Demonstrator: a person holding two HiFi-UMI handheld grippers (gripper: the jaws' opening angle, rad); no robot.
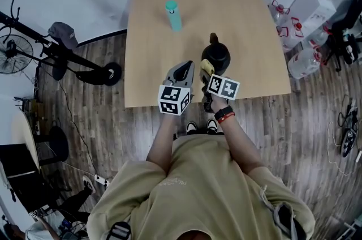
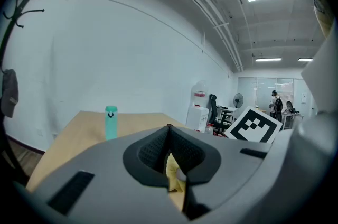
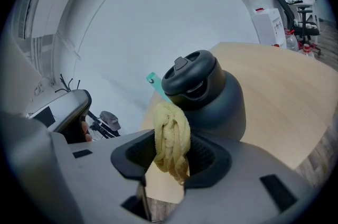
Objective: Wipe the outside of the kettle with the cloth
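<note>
Clamps a bunched yellow cloth (image 3: 170, 141) in the right gripper (image 1: 208, 71), both jaws closed on its middle, with a knotted wad poking out past the tips. Holds that wad just beside the black kettle (image 1: 216, 58), at its near left side; cannot tell whether touching. Finds the kettle upright with its lid on, standing on the wooden table (image 1: 153, 46) near the front edge and right of centre. Shows the left gripper (image 1: 183, 70) off to the kettle's left and clear of it, jaw tips drawn together with nothing plainly between them. Shows only a sliver of yellow in the gap lower down, probably the cloth seen beyond rather than pinched. Expect a rigid, smooth, rounded kettle body, likely slick, and light if empty, so prone to sliding or turning under a sideways rub. Best steadied from the top, at the lid, with the free gripper rather than by the curved wall. Expect the cloth to be soft, limp and light; fine held by its bunched middle, with enough left proud of the tips to keep hard jaws off the kettle. By count: one kettle, one cloth, one teal bottle (image 1: 172, 14) well apart toward the table's far side, one table, two grippers.
</note>
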